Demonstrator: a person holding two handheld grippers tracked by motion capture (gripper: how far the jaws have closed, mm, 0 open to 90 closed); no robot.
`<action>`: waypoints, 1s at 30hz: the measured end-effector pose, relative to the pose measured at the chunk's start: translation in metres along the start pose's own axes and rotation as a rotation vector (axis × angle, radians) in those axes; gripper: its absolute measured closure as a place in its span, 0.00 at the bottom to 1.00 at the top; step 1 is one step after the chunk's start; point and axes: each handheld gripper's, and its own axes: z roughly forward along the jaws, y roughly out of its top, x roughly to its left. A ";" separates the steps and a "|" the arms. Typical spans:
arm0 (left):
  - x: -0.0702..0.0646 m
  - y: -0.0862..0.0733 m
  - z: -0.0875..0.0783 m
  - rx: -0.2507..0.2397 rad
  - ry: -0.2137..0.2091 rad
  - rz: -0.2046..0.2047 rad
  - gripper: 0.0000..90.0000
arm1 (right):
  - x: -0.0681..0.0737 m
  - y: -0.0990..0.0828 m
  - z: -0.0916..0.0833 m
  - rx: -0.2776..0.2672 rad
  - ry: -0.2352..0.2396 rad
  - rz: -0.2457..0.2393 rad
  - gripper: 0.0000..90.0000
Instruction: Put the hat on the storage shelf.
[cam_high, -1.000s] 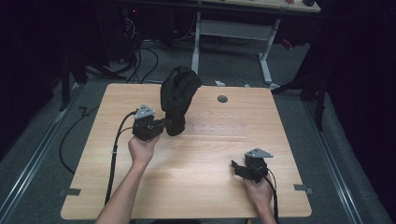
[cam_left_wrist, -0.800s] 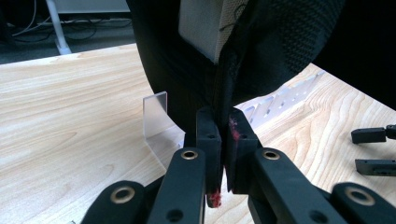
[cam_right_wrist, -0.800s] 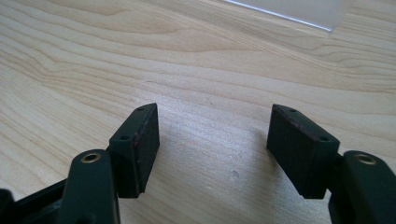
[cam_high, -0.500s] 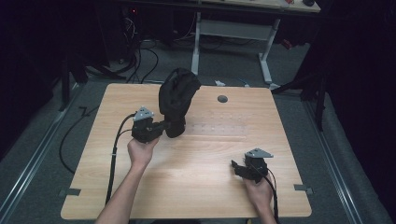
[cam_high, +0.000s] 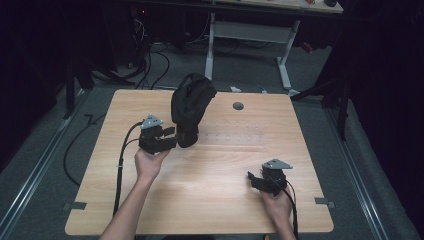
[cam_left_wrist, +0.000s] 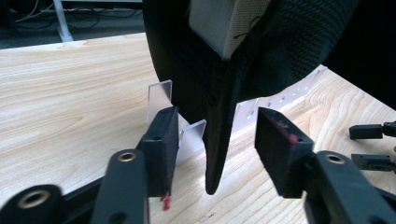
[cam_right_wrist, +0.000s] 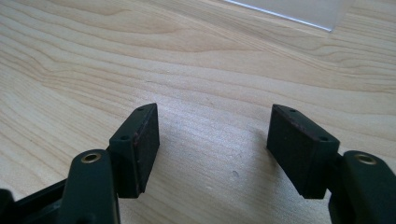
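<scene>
Upper centre of the high view, a black cap (cam_high: 191, 102) stands on a clear stand (cam_left_wrist: 161, 98). The left gripper (cam_high: 170, 137) has drawn back slightly, jaws released around the cap's brim. The right gripper (cam_high: 254, 178) rests lower right, jaws spread, empty.

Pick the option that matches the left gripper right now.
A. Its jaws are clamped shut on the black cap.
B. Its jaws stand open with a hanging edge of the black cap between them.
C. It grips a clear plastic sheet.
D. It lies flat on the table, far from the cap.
B: in the left gripper view, the left gripper has its jaws apart, and a pointed edge of the black cap hangs between them, touching neither pad.
</scene>
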 end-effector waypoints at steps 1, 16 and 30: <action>0.000 0.000 -0.001 0.001 0.002 0.002 0.52 | 0.000 0.000 0.000 0.000 0.000 0.000 0.38; -0.003 0.000 -0.019 0.010 -0.013 -0.012 0.44 | 0.000 0.000 0.000 0.000 0.000 0.000 0.38; -0.002 -0.009 -0.040 0.000 -0.023 -0.039 0.42 | 0.000 0.000 0.000 -0.001 0.000 0.000 0.38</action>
